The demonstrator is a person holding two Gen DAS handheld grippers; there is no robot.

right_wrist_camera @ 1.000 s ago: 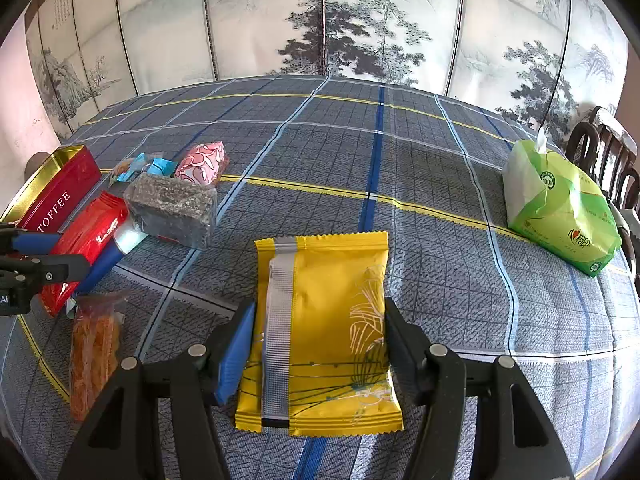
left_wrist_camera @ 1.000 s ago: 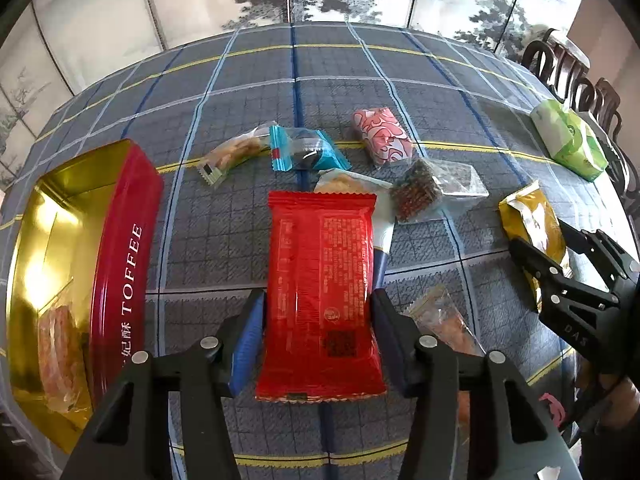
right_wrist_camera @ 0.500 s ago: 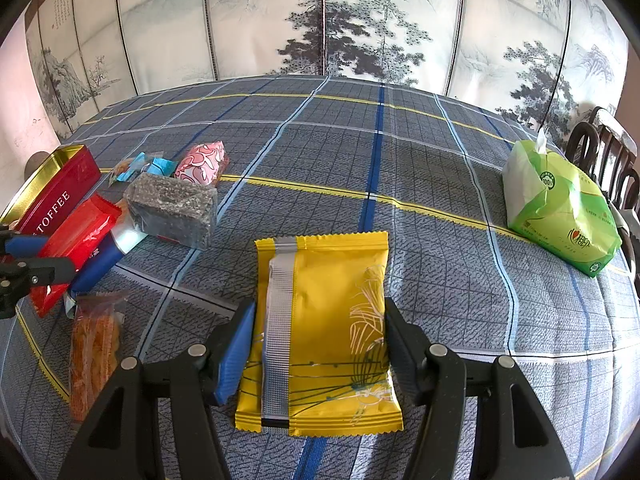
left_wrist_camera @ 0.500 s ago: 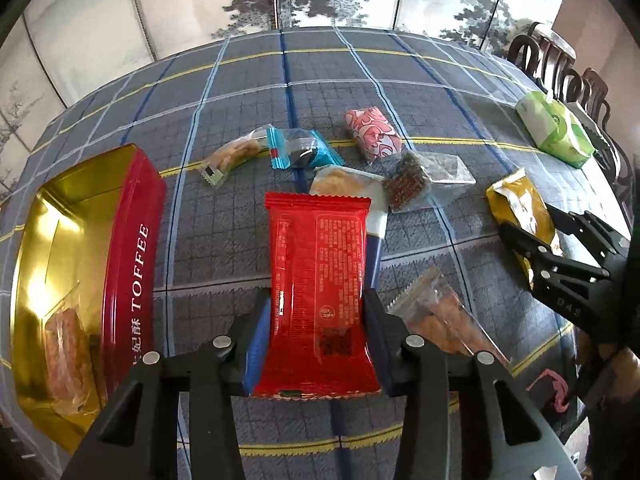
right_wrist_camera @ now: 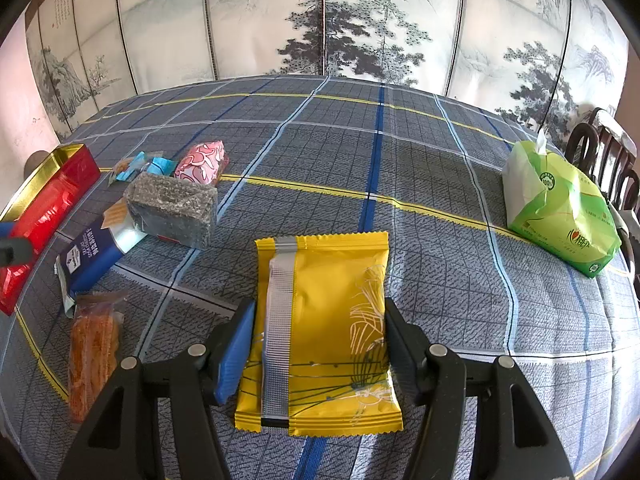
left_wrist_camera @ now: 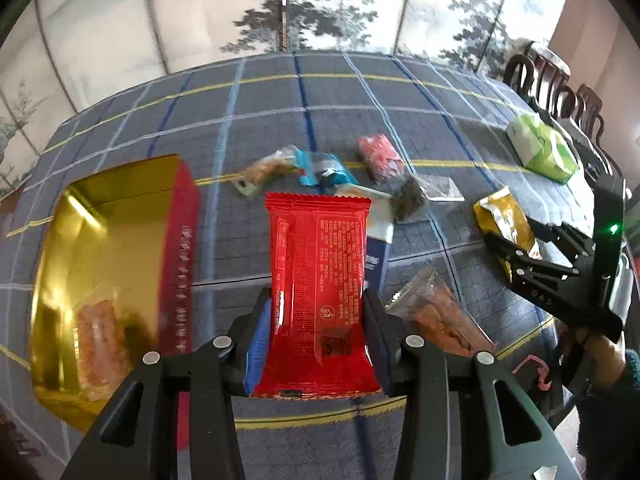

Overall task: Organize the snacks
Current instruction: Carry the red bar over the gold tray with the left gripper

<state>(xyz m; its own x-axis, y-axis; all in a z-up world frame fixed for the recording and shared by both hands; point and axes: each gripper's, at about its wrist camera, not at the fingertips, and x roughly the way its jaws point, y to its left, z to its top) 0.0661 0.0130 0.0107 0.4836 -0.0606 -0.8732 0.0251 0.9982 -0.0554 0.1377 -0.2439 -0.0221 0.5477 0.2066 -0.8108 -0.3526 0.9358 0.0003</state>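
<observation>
with the left gripper (left_wrist_camera: pixel 316 320) clenched on the red snack packet (left_wrist_camera: pixel 318 280), next it goes into the toffee tin (left_wrist_camera: pixel 112 256); right gripper (right_wrist_camera: pixel 316 344) straddles the yellow packet (right_wrist_camera: pixel 320 328), grip unclear.

We saw a red snack packet (left_wrist_camera: pixel 318 300) lifted off the surface, printed back facing us; a yellow packet (right_wrist_camera: pixel 320 336) lay flat, seam up — beside loose snacks — and a gold-lined red toffee tin (left_wrist_camera: pixel 116 264) stood open.
</observation>
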